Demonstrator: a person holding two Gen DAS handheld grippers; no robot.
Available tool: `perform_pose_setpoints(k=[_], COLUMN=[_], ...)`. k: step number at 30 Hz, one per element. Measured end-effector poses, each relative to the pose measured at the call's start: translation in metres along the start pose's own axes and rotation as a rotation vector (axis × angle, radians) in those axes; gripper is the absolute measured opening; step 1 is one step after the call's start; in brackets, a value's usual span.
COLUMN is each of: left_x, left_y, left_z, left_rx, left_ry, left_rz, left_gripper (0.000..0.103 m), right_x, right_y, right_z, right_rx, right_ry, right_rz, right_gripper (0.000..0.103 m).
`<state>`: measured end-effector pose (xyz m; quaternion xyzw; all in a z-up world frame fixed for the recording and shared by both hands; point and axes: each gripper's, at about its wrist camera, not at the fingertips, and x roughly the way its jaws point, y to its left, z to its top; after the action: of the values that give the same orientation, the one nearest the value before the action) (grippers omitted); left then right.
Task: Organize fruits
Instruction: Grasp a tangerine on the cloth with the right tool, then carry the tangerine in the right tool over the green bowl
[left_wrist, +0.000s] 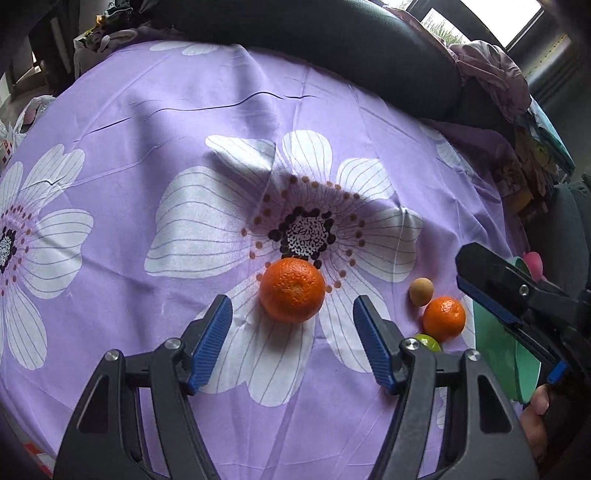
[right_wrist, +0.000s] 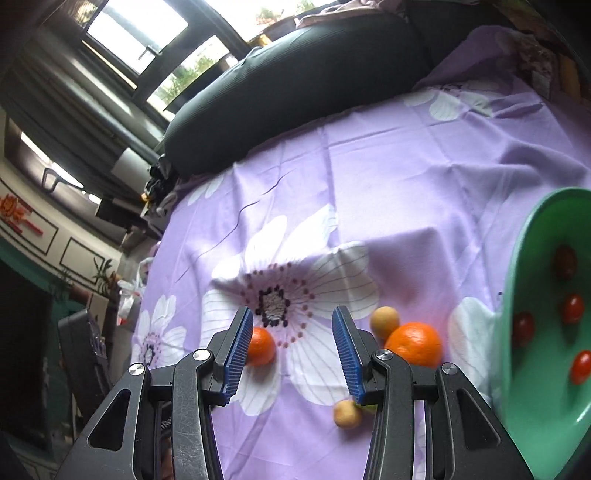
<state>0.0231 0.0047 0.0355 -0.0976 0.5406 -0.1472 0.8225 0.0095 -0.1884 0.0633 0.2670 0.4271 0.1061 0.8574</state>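
Observation:
A large orange (left_wrist: 292, 290) lies on the purple flowered cloth (left_wrist: 147, 122), just beyond my open, empty left gripper (left_wrist: 291, 317). To its right lie a small tan fruit (left_wrist: 420, 291), a smaller orange (left_wrist: 443, 318) and a green fruit (left_wrist: 428, 341) half hidden by my finger. My right gripper (right_wrist: 291, 332) is open and empty above the cloth; it also shows at the right of the left wrist view (left_wrist: 491, 291). In the right wrist view an orange (right_wrist: 415, 343), two tan fruits (right_wrist: 385, 320) (right_wrist: 346, 414) and the far orange (right_wrist: 261, 346) lie near it.
A green bowl (right_wrist: 532, 406) at the right edge holds several small red tomatoes (right_wrist: 571, 308). A dark cushion (right_wrist: 295, 92) runs along the far edge of the cloth. Cluttered fabric (left_wrist: 491, 70) lies at the back right.

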Motion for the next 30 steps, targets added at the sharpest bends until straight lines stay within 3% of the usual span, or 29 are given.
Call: perform_pose_setpoints(k=[7, 13, 23, 25, 30], left_x=[0.014, 0.024, 0.031, 0.033, 0.033], left_y=[0.000, -0.002, -0.009, -0.012, -0.011], left_z=[-0.001, 0.000, 0.000, 0.000, 0.001], left_rx=[0.006, 0.001, 0.027, 0.037, 0.036], left_ry=[0.026, 0.046, 0.033, 0.028, 0.009], left_rz=[-0.003, 0.016, 0.054, 0.078, 0.083], left_gripper=[0.063, 0.061, 0.058, 0.055, 0.044], right_x=[0.053, 0.069, 0.086, 0.093, 0.099], right_y=[0.005, 0.007, 0.007, 0.006, 0.001], right_z=[-0.004, -0.005, -0.006, -0.007, -0.010], right_rx=[0.015, 0.021, 0.010, 0.004, 0.030], right_ry=[0.153, 0.195, 0.225, 0.251, 0.257], right_rz=[0.121, 0.190, 0.157, 0.130, 0.171], right_gripper=[0.046, 0.046, 0.046, 0.046, 0.046])
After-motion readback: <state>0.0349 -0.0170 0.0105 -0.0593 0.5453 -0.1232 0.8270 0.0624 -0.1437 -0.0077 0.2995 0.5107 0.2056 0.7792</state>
